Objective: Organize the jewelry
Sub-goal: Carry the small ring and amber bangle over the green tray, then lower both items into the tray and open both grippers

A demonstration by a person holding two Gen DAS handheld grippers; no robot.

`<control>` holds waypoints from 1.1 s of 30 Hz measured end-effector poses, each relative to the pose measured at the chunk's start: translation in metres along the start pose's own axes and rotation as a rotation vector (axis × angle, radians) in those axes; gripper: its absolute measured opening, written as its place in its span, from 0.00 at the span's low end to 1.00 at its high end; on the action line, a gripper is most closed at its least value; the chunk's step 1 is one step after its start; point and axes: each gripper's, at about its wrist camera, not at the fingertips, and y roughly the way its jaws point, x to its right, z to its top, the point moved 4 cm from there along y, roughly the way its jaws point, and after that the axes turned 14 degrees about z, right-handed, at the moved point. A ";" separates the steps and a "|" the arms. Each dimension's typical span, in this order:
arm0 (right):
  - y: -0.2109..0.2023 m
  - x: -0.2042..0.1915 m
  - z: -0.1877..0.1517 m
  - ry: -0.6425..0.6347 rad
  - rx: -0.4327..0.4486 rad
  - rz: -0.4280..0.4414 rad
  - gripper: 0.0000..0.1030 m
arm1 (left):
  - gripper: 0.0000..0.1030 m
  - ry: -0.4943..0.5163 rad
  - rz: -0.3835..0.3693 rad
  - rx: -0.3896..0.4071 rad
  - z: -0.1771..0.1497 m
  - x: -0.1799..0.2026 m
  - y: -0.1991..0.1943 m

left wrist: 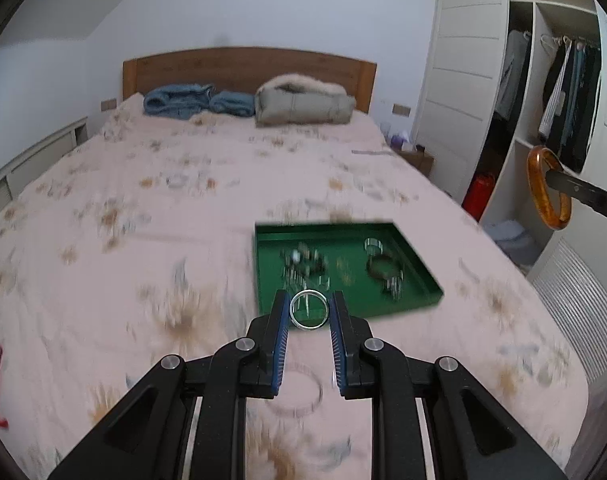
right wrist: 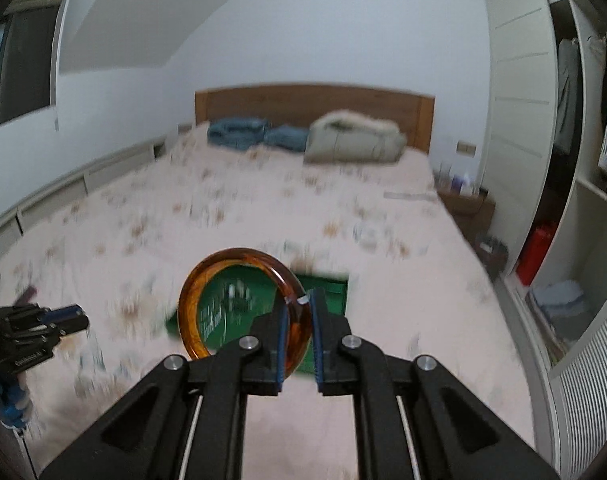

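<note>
My left gripper [left wrist: 308, 307] is shut on a silver bangle [left wrist: 309, 309], held upright between its blue pads above the bed. Beyond it a green tray [left wrist: 419, 276] lies on the bedspread with several metal bangles and rings [left wrist: 383, 266] in it. My right gripper [right wrist: 299, 310] is shut on an amber bangle [right wrist: 191, 312], pinched at its right side so that the ring stands out to the left. The same amber bangle [left wrist: 543, 192] shows at the right edge of the left wrist view, raised in the air. Through it the green tray [right wrist: 331, 292] is partly seen.
The bed [left wrist: 143, 208] has a pale floral cover, with folded blue clothes [left wrist: 191, 102] and a grey coat [left wrist: 303, 104] by the wooden headboard. An open wardrobe [left wrist: 559, 120] stands at the right. The left gripper [right wrist: 69, 318] appears at the left edge of the right wrist view.
</note>
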 end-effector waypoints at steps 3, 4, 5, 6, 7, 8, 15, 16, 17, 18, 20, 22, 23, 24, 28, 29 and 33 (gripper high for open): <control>0.011 0.004 0.026 0.007 0.035 0.003 0.09 | 0.19 0.002 0.022 -0.007 0.020 0.004 0.026; 0.022 0.006 0.030 0.011 0.033 0.005 0.09 | 0.19 0.003 0.030 -0.019 0.022 0.006 0.041; 0.031 0.007 0.030 0.013 0.027 0.007 0.09 | 0.19 0.003 0.036 -0.039 0.021 0.008 0.057; 0.044 0.009 0.027 0.017 0.014 0.012 0.09 | 0.19 0.004 0.038 -0.057 0.019 0.011 0.070; 0.064 0.012 0.022 0.023 -0.009 0.021 0.09 | 0.19 0.007 0.040 -0.077 0.016 0.013 0.087; 0.076 0.013 0.016 0.027 -0.024 0.027 0.09 | 0.19 0.010 0.043 -0.092 0.012 0.015 0.100; 0.197 0.028 -0.045 0.072 -0.189 0.057 0.09 | 0.19 0.040 0.058 -0.186 -0.019 0.033 0.188; 0.213 0.028 -0.055 0.076 -0.213 0.058 0.09 | 0.19 0.038 0.057 -0.195 -0.022 0.034 0.196; 0.224 0.030 -0.063 0.079 -0.231 0.059 0.09 | 0.19 0.038 0.057 -0.204 -0.025 0.035 0.204; 0.236 0.030 -0.071 0.081 -0.251 0.060 0.09 | 0.19 0.040 0.059 -0.210 -0.028 0.036 0.210; 0.254 0.032 -0.086 0.083 -0.287 0.060 0.09 | 0.19 0.052 0.066 -0.221 -0.035 0.037 0.221; 0.270 0.032 -0.102 0.084 -0.326 0.059 0.09 | 0.19 0.058 0.068 -0.234 -0.040 0.039 0.228; 0.273 0.033 -0.109 0.085 -0.339 0.060 0.09 | 0.19 0.062 0.070 -0.242 -0.044 0.039 0.232; 0.279 0.034 -0.117 0.084 -0.362 0.058 0.09 | 0.19 0.064 0.072 -0.246 -0.046 0.039 0.234; 0.289 0.037 -0.131 0.079 -0.405 0.048 0.09 | 0.19 0.052 0.087 -0.257 -0.054 0.035 0.243; 0.291 0.037 -0.133 0.080 -0.411 0.047 0.09 | 0.19 0.048 0.087 -0.258 -0.054 0.035 0.244; 0.294 0.038 -0.136 0.067 -0.431 0.041 0.10 | 0.20 0.046 0.083 -0.263 -0.053 0.035 0.246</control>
